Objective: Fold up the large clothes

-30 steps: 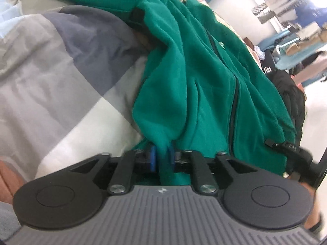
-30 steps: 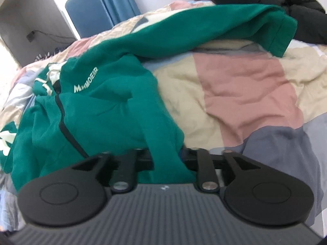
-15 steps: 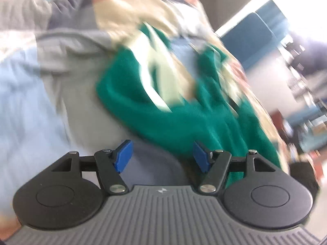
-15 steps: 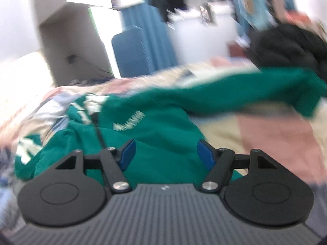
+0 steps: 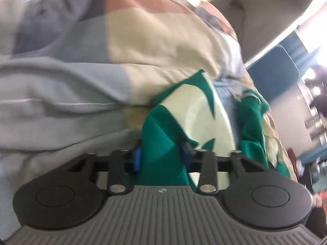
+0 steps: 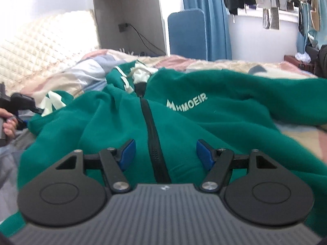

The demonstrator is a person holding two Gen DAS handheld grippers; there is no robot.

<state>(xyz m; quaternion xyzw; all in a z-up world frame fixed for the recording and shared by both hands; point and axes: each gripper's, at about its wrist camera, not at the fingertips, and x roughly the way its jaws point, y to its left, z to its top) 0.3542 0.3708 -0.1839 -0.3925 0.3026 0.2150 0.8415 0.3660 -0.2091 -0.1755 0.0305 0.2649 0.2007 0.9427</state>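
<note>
Green fleece jacket [image 6: 204, 122] lying unfolded across patchwork quilt [image 5: 85, 65] on bed. Left gripper [image 5: 161, 159] pinching green-and-cream sleeve end at jacket's left edge; right gripper [image 6: 165, 151] hovering, fingers spread wide, above black zipper [image 6: 153, 134].

We cannot read the left gripper's [image 5: 161, 157] blue fingers [image 5: 136, 160], half buried in green jacket [image 5: 163, 149] fabric; motion blur smears the bedspread [image 5: 61, 71] toward 10 o'clock.
</note>
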